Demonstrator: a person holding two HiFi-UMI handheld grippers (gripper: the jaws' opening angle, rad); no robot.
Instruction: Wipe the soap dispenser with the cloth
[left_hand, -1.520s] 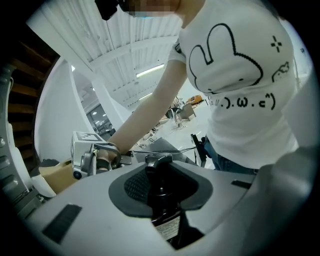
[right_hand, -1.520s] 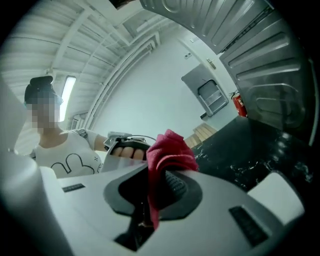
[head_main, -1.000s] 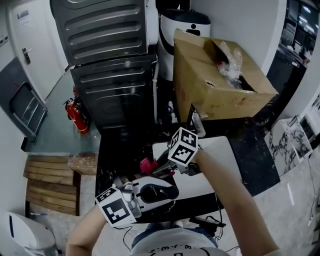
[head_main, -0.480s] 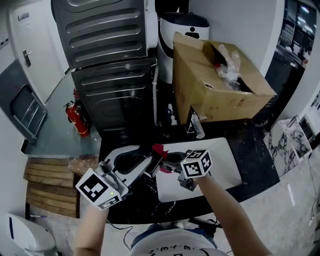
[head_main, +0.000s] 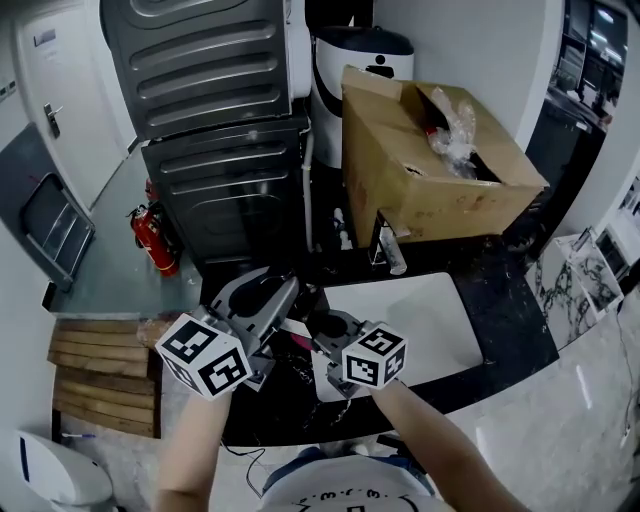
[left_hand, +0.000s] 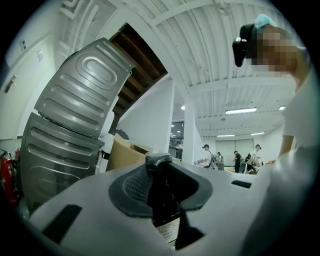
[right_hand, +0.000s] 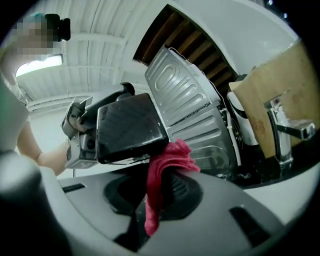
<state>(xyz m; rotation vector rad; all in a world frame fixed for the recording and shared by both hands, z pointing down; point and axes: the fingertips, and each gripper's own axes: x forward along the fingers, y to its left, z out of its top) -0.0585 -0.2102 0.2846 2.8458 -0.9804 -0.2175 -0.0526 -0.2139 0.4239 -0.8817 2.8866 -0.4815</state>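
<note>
Mid-wipe: clamps glossy black boxy soap dispenser (right_hand: 130, 125) in part-closed left gripper (left_hand: 160, 187), presses crumpled red cloth (right_hand: 170, 160), pinched in right gripper (right_hand: 162, 200), at its five o'clock; next needs rubbing strokes.

The sink (head_main: 430, 320) is sitting in the counter (head_main: 510, 300), just in front of the person. The tap (head_main: 386, 245) is standing at the sink's far edge. The cardboard box (head_main: 420, 160) is sitting behind the tap, and a tank (head_main: 362, 60) is standing behind the box. The metal machine (head_main: 220, 130) is standing to the left of the box. The fire extinguisher (head_main: 152, 232) is standing on the floor to the machine's left. The wooden boards (head_main: 95, 365) are lying nearer, by the counter's left end. By the sink's left edge, the left gripper (head_main: 285, 300) is holding the soap dispenser (right_hand: 127, 127). The right gripper (right_hand: 160, 195) is holding the cloth (right_hand: 169, 160) up against the dispenser's lower edge.
</note>
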